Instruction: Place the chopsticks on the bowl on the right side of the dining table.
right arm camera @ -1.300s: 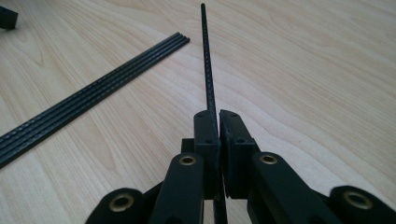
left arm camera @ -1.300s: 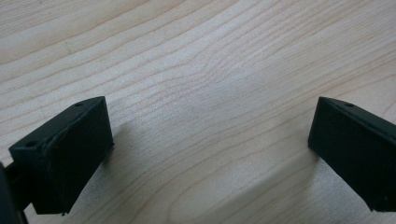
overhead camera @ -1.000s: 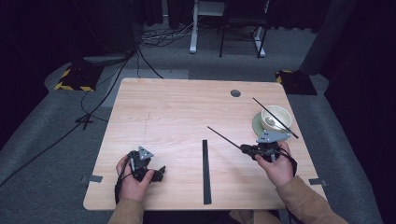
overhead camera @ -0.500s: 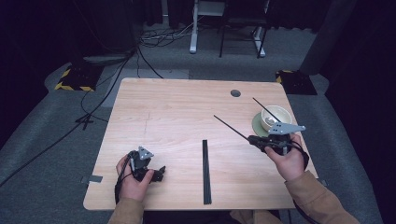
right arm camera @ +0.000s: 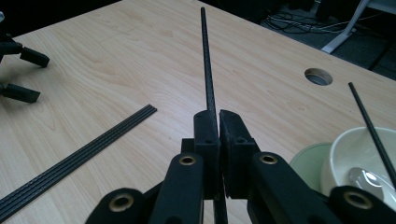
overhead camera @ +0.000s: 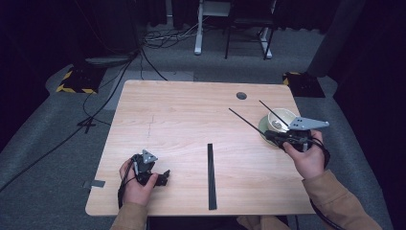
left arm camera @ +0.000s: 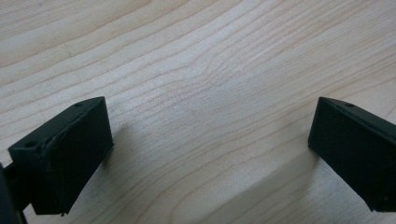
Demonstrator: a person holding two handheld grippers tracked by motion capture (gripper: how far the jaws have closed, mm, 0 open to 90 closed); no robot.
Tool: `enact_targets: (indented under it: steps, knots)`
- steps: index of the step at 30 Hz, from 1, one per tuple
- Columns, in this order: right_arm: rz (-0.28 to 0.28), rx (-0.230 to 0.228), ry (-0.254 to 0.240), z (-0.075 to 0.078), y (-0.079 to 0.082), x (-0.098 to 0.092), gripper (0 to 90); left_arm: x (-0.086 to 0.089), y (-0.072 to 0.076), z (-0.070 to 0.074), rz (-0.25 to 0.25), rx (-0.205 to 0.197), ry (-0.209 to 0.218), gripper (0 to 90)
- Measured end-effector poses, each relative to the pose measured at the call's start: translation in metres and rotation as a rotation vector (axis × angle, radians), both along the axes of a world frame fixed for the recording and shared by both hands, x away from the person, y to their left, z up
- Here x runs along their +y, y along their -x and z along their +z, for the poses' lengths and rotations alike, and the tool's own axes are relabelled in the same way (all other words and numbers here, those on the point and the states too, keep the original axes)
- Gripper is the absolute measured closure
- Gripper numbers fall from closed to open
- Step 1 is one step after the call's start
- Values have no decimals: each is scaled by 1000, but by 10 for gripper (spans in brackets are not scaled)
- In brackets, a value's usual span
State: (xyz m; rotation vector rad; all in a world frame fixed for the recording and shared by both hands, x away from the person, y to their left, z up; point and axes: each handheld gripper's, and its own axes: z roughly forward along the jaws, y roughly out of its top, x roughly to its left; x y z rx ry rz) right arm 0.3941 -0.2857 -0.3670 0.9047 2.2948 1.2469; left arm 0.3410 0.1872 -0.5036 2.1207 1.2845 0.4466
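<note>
My right gripper [overhead camera: 276, 139] has risen since the earlier frame, carrying its rod [right arm camera: 207, 60] clear of the table [overhead camera: 182, 115]. Count: one rod pinched between my closed jaws and pointing ahead, one rod [overhead camera: 274, 113] leaning in the bowl [overhead camera: 282, 118], one bundle of rods [overhead camera: 210, 176] lying flat. My left gripper [overhead camera: 159, 178] rests spread.

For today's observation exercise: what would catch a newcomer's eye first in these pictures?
Probably the thin black rod clamped in the right gripper, jutting out over the wooden table. Next, the white bowl near the table's right edge with another rod leaning in it, and the bundle of black rods lying at the front.
</note>
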Motion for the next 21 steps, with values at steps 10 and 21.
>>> enact_targets:
  steps: [10, 21]
  knots:
    - [-37, -18, -5, 21, -14, -23, 866, 0, 0, 0, 3, 0, -5, 0]
    - [-96, -24, -14, 30, -33, -52, 866, 0, 0, 0, 4, -1, -5, 0]
